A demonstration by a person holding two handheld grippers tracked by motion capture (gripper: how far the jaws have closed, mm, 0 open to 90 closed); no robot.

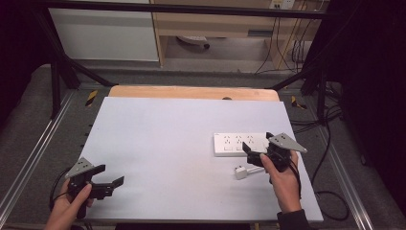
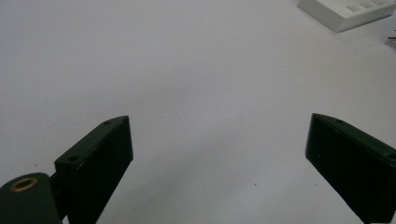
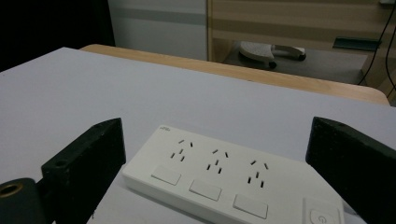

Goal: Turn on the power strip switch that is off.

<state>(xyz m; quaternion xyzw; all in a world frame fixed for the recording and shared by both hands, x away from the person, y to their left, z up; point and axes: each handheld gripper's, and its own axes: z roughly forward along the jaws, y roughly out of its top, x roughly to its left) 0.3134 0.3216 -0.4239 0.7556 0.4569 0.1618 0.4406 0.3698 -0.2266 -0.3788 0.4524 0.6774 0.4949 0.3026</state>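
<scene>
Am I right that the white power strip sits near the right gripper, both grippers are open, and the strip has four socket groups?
Not quite: the power strip has three socket groups, as the right gripper view shows. It does sit by the right gripper, and the left gripper is open too.

White power strip [image 1: 241,143] lies flat beside small white plug [image 1: 241,172].

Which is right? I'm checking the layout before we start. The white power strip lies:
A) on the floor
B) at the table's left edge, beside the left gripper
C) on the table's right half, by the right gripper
C: the power strip lies on the table's right half, just beyond the right gripper.
</scene>
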